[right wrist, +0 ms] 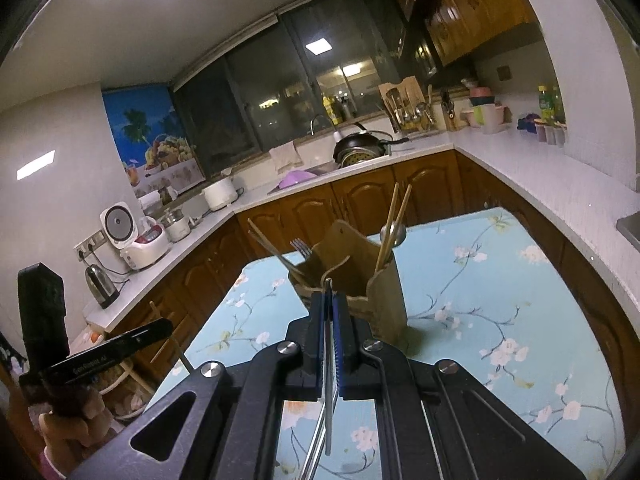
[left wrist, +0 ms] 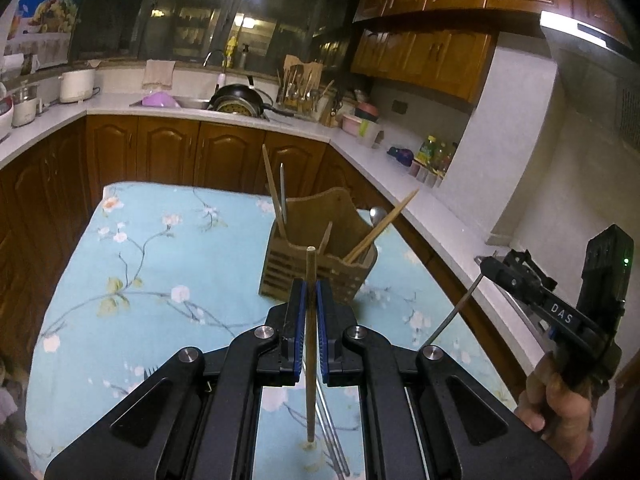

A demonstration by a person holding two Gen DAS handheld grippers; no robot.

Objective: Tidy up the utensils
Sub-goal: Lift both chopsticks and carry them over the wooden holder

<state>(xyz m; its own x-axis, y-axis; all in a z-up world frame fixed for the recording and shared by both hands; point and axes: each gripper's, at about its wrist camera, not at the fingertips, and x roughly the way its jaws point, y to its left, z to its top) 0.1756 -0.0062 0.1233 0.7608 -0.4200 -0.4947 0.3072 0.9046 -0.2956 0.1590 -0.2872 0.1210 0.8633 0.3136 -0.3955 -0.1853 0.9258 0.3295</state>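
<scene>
Bamboo is what the left gripper (left wrist: 311, 292) is clenched on: a single wooden chopstick (left wrist: 310, 344), its long axis running straight up the frame between the blue pads. The wooden utensil holder (left wrist: 320, 264) stands on the floral tabletop (left wrist: 140, 264) directly beyond the chopstick's tip, just above centre frame, already carrying chopsticks, a fork and a spoon. The right gripper (right wrist: 330, 312) is clenched on a thin metal utensil handle (right wrist: 328, 380), also pointing up the frame at the same holder (right wrist: 360, 280), which sits close ahead of its jaws. Both hands seem about equally near; I judge each piece needs tipping upright before it drops into a compartment.
</scene>
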